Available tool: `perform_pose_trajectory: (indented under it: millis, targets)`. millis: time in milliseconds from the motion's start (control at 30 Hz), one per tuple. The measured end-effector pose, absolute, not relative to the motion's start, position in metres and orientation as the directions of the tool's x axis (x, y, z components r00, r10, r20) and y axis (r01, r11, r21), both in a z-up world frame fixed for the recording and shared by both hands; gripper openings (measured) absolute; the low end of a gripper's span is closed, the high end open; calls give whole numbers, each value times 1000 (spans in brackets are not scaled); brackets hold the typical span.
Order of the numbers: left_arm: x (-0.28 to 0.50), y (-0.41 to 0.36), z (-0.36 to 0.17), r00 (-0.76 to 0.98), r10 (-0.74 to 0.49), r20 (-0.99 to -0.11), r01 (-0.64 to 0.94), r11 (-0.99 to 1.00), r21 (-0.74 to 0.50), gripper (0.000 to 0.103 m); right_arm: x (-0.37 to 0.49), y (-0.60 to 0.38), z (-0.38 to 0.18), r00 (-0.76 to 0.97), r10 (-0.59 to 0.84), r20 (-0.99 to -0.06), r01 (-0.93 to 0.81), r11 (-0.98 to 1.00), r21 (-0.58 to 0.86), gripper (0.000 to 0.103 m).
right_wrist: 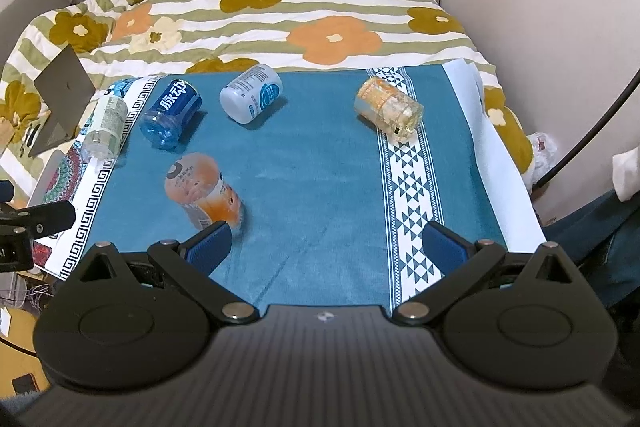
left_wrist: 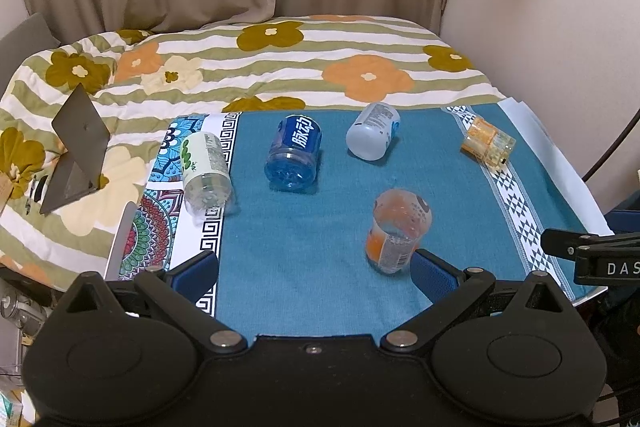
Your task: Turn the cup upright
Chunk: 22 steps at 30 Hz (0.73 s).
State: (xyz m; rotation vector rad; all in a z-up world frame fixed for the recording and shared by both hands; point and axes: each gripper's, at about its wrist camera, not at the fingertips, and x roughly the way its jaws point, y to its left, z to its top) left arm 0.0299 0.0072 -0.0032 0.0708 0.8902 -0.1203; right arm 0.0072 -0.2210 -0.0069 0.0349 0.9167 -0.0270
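Several cut-bottle cups lie on their sides on a teal cloth [left_wrist: 304, 227]. An orange cup [left_wrist: 396, 231] lies nearest, just beyond the right fingertip of my open left gripper [left_wrist: 316, 275]. A blue cup [left_wrist: 294, 153], a white cup [left_wrist: 372, 131], a green-labelled clear cup [left_wrist: 204, 167] and a yellow cup [left_wrist: 488, 143] lie farther back. In the right wrist view my right gripper [right_wrist: 328, 251] is open and empty, its left fingertip beside the orange cup [right_wrist: 202, 191]. The yellow cup [right_wrist: 388, 107] lies ahead.
A floral quilt [left_wrist: 280, 67] covers the bed behind the cloth. A dark folded stand [left_wrist: 76, 147] sits at the left. Curtains and a wall stand behind. The other gripper's black body [left_wrist: 592, 255] shows at the right edge.
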Motion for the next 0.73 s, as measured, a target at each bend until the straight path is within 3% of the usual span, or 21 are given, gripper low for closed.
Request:
perform_pose_trajectory:
  millis: [733]
  targets:
    - [33, 10, -6, 635, -47, -771, 100, 995, 21, 103, 10, -217, -10, 600, 10, -800, 30, 999, 35, 103]
